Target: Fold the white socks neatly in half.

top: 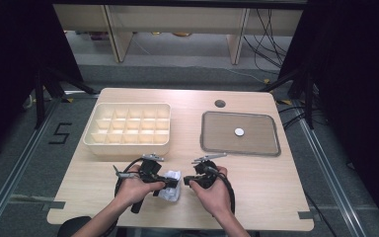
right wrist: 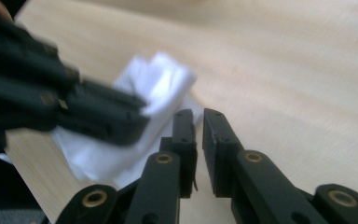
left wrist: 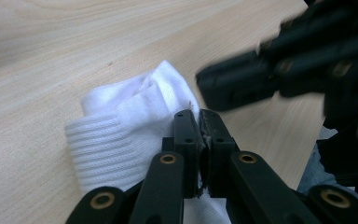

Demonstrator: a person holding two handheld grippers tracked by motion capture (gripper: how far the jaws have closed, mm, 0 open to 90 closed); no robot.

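My left claw (left wrist: 198, 122) is clenched on the white sock (left wrist: 121, 130) at the desk's (top: 256, 187) near edge, pinning it, I'd guess; right claw (right wrist: 199, 122) just beside, slightly parted, holding nothing.

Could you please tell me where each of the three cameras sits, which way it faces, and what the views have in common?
High view: above the person's side, looking forward and down on the table; forearms, left gripper and right gripper show.
Left gripper view: rides the left gripper, looking along its jaws at the white cloth.
Right gripper view: rides the right gripper, facing the cloth.
Shared: both gripper views show the cloth and the opposite gripper.
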